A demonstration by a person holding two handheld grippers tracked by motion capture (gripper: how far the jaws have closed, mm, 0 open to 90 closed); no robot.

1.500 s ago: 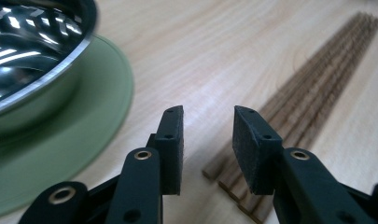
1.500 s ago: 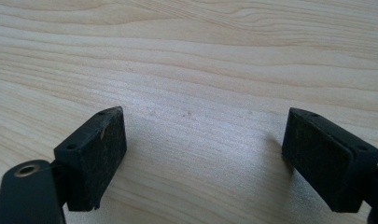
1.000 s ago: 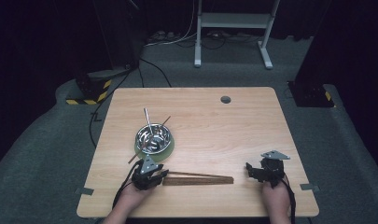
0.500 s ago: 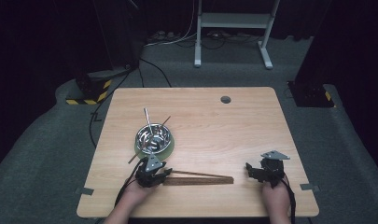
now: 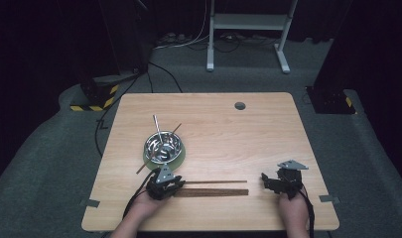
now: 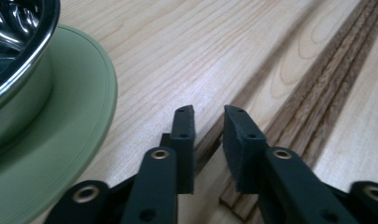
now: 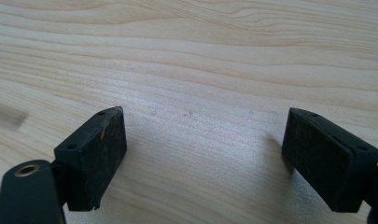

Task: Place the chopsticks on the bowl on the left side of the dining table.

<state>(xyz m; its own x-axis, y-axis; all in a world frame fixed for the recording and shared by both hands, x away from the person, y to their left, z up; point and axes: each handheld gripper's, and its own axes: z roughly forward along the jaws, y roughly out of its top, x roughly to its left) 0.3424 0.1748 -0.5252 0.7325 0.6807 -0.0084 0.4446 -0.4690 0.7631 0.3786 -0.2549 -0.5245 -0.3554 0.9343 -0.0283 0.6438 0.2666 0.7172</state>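
A steel bowl (image 5: 162, 147) stands on a green plate (image 5: 180, 155) with thin sticks leaning out of it; both also appear in the left gripper view, bowl (image 6: 14, 56) and plate (image 6: 79, 112). In front of it lie a thin wooden chopstick (image 5: 216, 182) and a darker bundle of sticks (image 5: 213, 192). My left gripper (image 5: 175, 186) is at their left ends. Its jaws (image 6: 209, 135) have just been closing and stand narrowly apart, with the thin chopstick (image 6: 213, 134) lying on the table between them. My right gripper (image 5: 269, 182) rests open over bare wood (image 7: 203, 154).
The dark bundle (image 6: 326, 88) runs just right of my left jaws. The wooden table (image 5: 268, 134) has a round cable hole (image 5: 239, 105) at the back. A white stand (image 5: 245, 22) and cables are on the floor behind.
My left gripper has shifted slightly at the left ends of the sticks. The right gripper and the bowl have stayed put.
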